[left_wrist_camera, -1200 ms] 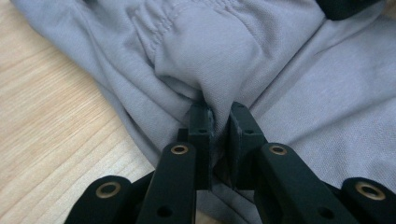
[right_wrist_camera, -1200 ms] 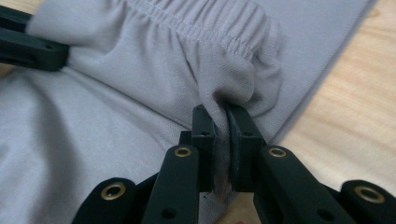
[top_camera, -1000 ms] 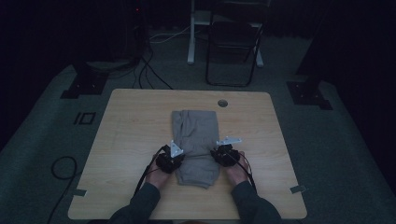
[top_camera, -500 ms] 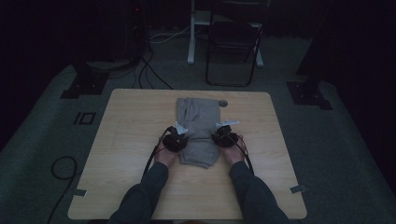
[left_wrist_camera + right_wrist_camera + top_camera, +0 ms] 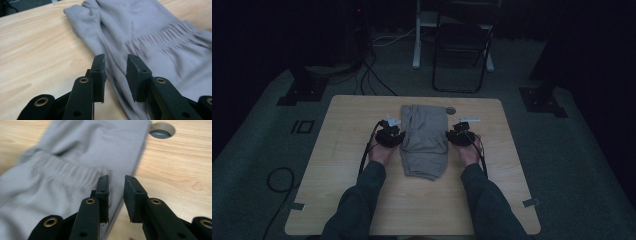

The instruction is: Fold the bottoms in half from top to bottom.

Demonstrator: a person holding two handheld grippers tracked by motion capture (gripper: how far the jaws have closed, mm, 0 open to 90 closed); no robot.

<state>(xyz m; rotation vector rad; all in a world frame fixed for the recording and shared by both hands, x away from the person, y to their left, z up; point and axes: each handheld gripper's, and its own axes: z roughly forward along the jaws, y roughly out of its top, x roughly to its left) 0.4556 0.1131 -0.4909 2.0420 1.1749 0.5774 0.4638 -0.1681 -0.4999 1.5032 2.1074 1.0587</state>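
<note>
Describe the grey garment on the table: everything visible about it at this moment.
The grey garment is soft, plain woven-looking cloth, folded into a long narrow stack that lies flat along the middle of the wooden table. A gathered elastic band crosses it, and a folded flap lies on top. Its far corner sits beside the table's round hole. The left gripper and right gripper stand open at its side edges.

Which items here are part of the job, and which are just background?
In play:
- grey garment, folded on the table
- left gripper, jaws open at its left edge
- right gripper, jaws open at its right edge

Lying about:
- table's cable hole
- folding chair
- floor cables
</note>
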